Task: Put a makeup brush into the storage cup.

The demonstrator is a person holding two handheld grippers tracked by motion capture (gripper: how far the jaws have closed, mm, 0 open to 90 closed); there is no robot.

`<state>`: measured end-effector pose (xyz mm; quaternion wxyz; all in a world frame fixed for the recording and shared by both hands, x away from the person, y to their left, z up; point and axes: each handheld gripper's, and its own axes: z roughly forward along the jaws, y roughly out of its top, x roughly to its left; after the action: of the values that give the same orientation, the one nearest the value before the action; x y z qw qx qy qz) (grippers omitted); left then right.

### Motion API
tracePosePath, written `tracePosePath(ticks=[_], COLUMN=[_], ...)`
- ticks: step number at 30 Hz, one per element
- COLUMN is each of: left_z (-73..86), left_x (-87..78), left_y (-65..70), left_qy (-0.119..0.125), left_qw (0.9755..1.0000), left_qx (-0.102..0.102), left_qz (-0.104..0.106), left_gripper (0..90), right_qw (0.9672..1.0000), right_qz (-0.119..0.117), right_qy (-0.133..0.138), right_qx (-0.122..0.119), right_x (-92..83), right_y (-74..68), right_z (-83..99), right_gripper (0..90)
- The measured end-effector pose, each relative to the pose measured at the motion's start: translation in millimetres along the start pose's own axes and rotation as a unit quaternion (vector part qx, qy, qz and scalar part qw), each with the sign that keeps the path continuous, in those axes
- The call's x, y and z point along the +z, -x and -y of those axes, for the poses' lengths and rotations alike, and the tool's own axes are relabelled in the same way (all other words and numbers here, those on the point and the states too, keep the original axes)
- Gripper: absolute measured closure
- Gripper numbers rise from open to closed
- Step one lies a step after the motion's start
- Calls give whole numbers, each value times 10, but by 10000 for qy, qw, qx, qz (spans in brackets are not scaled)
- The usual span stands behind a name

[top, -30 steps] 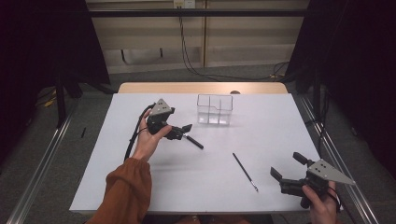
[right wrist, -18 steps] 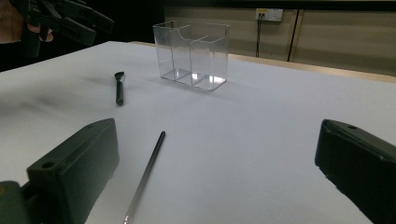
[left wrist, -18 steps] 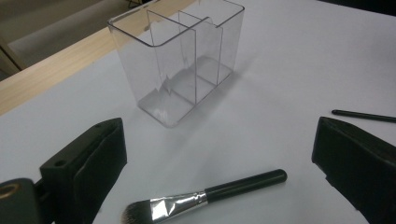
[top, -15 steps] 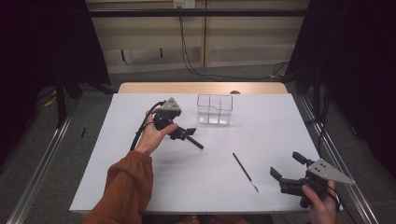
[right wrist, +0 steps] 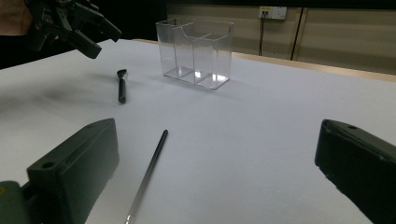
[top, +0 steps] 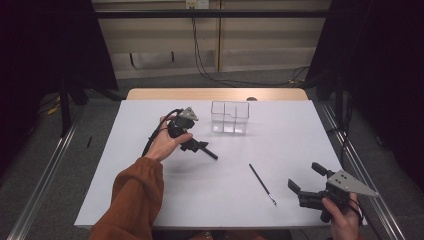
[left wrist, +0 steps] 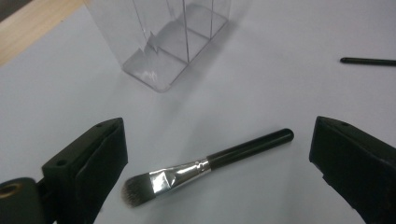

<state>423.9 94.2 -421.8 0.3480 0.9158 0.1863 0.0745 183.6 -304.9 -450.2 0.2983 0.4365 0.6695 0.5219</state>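
1. The left gripper point(top: 192, 145) hangs just above the white table point(top: 280, 125). Its jaws stand wide apart and hold nothing.
2. In the left gripper view, the makeup brush point(left wrist: 205, 165) lies flat on the table directly between the two jaws and touches neither. Its bristle end sits near the jaw on that view's left. Its black handle end points toward the jaw on the right.
3. The brush consists of a dark bristle tip, a silver ferrule and a black handle.
4. The clear organizer point(left wrist: 173, 37) stands upright on the table just beyond the left gripper's jaws. Inner walls divide it into compartments.
5. The right gripper point(top: 307, 185) is held low at the near right edge of the table, well apart from the left gripper. Its jaws are spread wide with nothing between them.
6. A thin black stick point(right wrist: 147, 175) lies on the table in front of the right gripper, just beside the jaw on the left of the right gripper view. It touches neither jaw.
7. From the right gripper, the organizer stands farther ahead, and the brush lies ahead toward the left.
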Motion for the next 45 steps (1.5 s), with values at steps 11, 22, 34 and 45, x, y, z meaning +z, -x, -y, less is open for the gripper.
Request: tracePosePath(ticks=[11,22,34,45], left_z=[-13,-46,-101,-106], left_x=[124,237,427,593], left_y=[-10,-104,-179,-204], left_qy=[-499,-945,-1429,-1869], left_qw=[9985,9936,9841,9746], left_qx=[172,421,748,877], left_qz=[129,454,741,873], left_gripper=[46,58,90,170], right_qw=[10000,10000,9998,9997], right_qz=[21,25,109,102], right_qy=[-21,-68,-108,-103], right_qx=[53,32,129,172], right_x=[-6,-3,-15,-21], right_y=[4,10,43,60], right_z=[6,13,38,52], right_gripper=[0,0,0,0])
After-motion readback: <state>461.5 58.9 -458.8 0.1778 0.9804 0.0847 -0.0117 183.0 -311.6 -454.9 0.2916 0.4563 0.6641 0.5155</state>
